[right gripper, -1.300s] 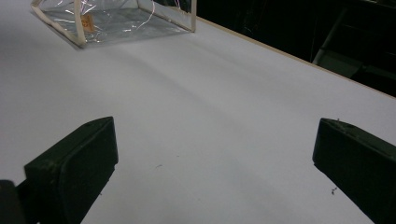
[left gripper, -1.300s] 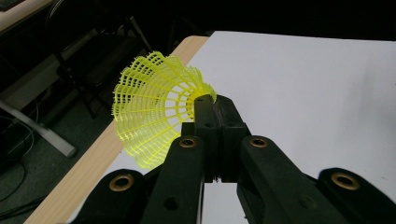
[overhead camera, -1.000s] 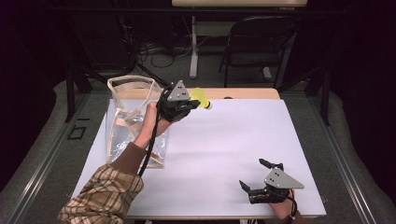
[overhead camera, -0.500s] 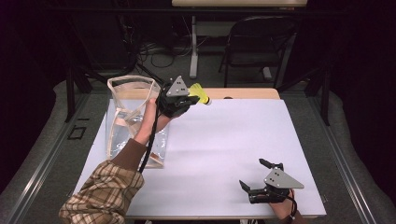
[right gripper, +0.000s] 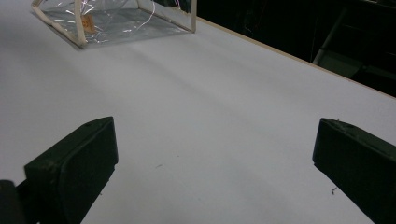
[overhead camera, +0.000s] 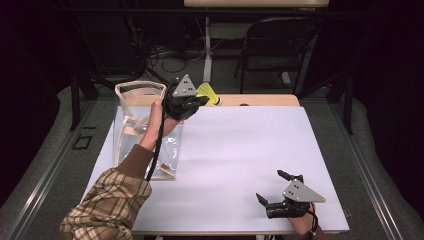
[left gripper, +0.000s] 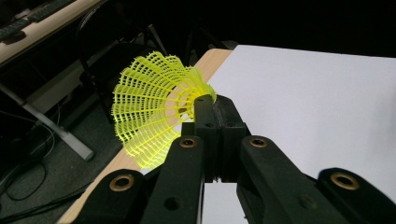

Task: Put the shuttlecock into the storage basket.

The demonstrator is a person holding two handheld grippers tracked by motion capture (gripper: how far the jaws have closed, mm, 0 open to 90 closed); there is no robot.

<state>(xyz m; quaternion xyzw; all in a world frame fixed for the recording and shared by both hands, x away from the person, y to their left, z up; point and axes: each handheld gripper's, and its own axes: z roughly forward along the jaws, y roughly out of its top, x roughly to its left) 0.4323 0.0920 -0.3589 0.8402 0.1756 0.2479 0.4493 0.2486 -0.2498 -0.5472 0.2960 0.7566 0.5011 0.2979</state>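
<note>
Spanning whole scene: white table (overhead camera: 240, 165). Clear plastic bag (overhead camera: 135, 125) stands open at its far left corner. Left gripper (overhead camera: 199, 98) held aloft beside bag mouth, jaws pinched tight on cork end of yellow shuttlecock (left gripper: 154, 107), skirt fanning outward. Right gripper (overhead camera: 274, 189) rests on near right, jaws spread, nothing between. Advice: bring shuttlecock above opening, point cork downward, release only once inside rim.

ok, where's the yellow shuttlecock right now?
High view: the yellow shuttlecock is pinched in the left gripper, held up beside the clear bag near the table's far edge.
</note>
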